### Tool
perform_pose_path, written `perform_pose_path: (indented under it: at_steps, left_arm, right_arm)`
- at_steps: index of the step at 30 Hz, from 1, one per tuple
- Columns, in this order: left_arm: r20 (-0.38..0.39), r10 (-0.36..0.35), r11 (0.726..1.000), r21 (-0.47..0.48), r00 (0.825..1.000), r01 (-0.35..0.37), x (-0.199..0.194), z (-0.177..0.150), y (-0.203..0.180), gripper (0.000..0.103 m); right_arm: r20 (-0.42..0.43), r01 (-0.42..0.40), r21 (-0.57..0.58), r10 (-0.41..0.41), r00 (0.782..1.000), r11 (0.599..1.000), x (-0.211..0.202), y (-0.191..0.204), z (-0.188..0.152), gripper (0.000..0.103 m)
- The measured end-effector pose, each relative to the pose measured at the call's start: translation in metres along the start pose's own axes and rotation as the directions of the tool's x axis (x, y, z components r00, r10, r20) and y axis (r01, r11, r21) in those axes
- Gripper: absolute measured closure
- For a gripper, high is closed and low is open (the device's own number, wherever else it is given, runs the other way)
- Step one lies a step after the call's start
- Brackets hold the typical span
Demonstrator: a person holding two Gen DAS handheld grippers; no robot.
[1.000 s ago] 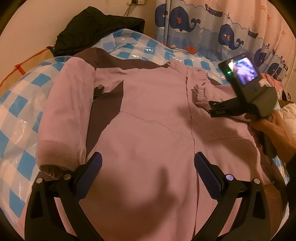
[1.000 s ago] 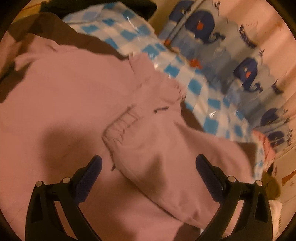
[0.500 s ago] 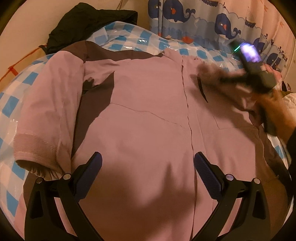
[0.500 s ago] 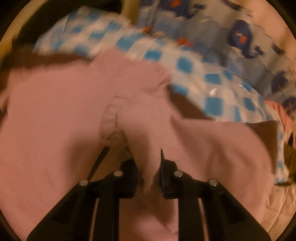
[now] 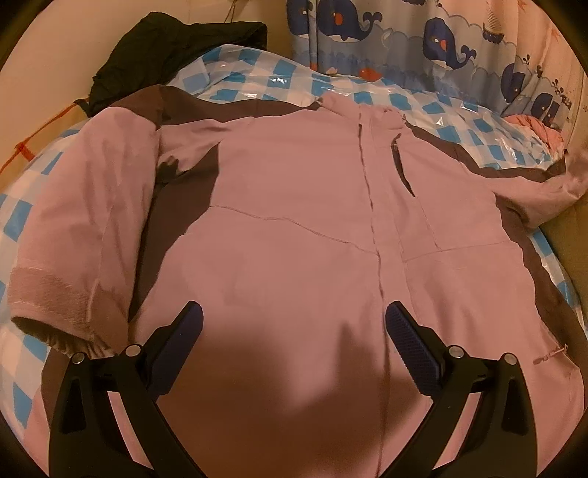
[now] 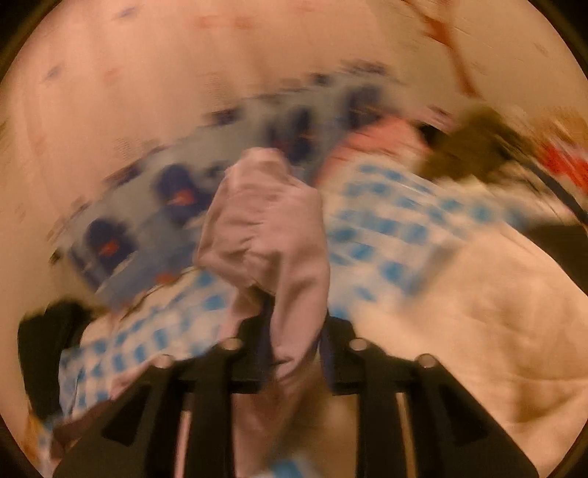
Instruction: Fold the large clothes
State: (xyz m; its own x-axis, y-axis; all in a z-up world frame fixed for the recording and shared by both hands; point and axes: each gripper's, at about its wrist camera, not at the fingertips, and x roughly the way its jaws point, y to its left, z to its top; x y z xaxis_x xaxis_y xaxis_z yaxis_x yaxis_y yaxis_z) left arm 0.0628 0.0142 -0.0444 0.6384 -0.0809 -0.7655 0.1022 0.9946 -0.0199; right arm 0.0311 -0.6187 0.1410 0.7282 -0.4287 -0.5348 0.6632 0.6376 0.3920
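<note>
My left tongs (image 5: pixel 294 338) stand wide open, holding nothing, poised above the lower front of the one pink jacket (image 5: pixel 301 220). My right tongs (image 6: pixel 294 349) are opening, with a bunched pink sleeve (image 6: pixel 268 228) between the pads; the blur keeps me from telling whether they still press on it. The jacket lies front up, zipped, on one blue-checked bed cover (image 5: pixel 257 77). Its other sleeve (image 5: pixel 81 220) is folded along the jacket's left side. Beyond the jacket's collar hangs one whale-print curtain (image 5: pixel 404 33); one dark garment (image 5: pixel 165 40) lies beyond its left shoulder.
</note>
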Motion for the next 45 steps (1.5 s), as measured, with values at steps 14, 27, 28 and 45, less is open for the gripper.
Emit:
perform_pose_path:
  at_steps: [14, 27, 28, 45]
  left_arm:
    - [0.28, 0.429, 0.894, 0.003, 0.859, -0.448, -0.097, -0.04, 0.049, 0.007]
    - [0.14, 0.365, 0.911, 0.147, 0.92, -0.384, -0.044, 0.056, 0.138, 0.086]
    - [0.161, 0.376, 0.905, 0.149, 0.912, -0.399, -0.051, 0.065, 0.147, 0.087]
    - [0.018, 0.495, 0.83, -0.305, 0.869, -0.466, -0.069, 0.218, 0.403, 0.016]
  right_arm:
    - [-0.146, -0.564, -0.075, 0.55, 0.822, 0.823, -0.137, 0.079, -0.21, 0.012]
    - [-0.517, -0.618, 0.078, 0.562, 0.646, 0.782, -0.076, 0.157, -0.384, 0.012]
    - [-0.516, -0.613, 0.083, 0.56, 0.649, 0.786, -0.07, 0.156, -0.382, 0.012]
    - [-0.607, -0.641, -0.074, 0.476, 0.637, 0.764, -0.081, 0.163, -0.397, 0.012]
